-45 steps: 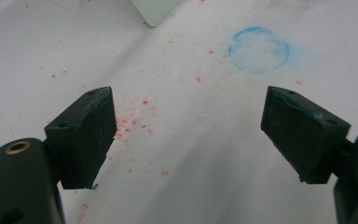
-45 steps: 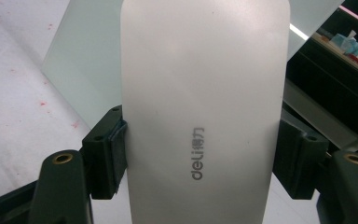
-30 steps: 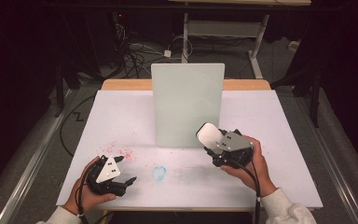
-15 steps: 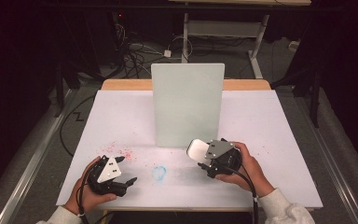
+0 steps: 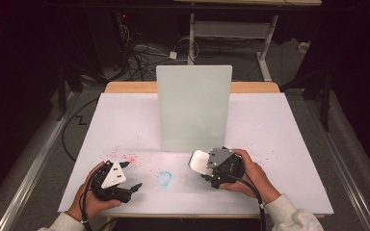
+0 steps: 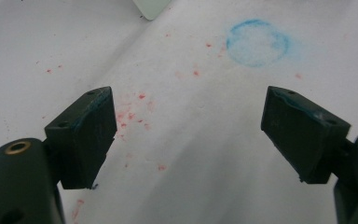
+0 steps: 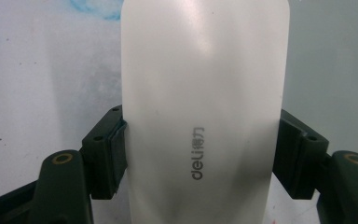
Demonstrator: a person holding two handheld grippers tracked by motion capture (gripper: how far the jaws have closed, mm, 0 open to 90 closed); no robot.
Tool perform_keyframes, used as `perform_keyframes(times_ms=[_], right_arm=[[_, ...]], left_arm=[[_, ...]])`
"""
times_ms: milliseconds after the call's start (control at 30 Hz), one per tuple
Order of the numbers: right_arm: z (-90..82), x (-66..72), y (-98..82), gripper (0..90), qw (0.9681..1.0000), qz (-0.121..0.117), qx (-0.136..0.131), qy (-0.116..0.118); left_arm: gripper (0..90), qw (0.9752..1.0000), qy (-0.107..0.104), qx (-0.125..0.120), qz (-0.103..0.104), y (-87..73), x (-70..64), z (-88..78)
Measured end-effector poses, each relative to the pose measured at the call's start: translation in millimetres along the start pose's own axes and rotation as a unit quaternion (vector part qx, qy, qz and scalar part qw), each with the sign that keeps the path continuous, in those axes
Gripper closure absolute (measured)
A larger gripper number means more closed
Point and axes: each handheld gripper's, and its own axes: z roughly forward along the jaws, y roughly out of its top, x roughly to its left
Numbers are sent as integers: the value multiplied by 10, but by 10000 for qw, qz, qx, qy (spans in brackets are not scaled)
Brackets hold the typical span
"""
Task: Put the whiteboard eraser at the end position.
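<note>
We clamp the eraser in the right gripper, probably for the blue ring near the table's front edge; left gripper wide open, empty.

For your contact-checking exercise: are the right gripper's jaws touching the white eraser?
Touching. The right gripper view shows both jaws pressed against the sides of the white eraser, with no gap.

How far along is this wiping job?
Done: the right tongs have gripped the white eraser and carry it low near the blue ring mark. Left: that mark and the red specks remain on the white sheet. The left tongs wait open.
</note>
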Motion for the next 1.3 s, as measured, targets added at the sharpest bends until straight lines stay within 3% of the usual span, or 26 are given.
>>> perform_keyframes(times_ms=[433,633,800,933,1300], right_arm=[[81,76,58,307,9991,-274,229,224],[172,139,151,307,9985,-409,275,246],[259,192,235,306,9976,-482,289,413],[352,240,287,306,9967,-564,424,401],[415,231,273,305,9970,-430,357,526]], left_arm=[[177,10000,-3,22,22,7,-6,11],[177,10000,-12,29,19,7,-9,18],[177,10000,1,58,35,1,-7,17],[176,10000,10,38,23,-4,-8,10],[175,10000,37,71,51,-7,-11,11]])
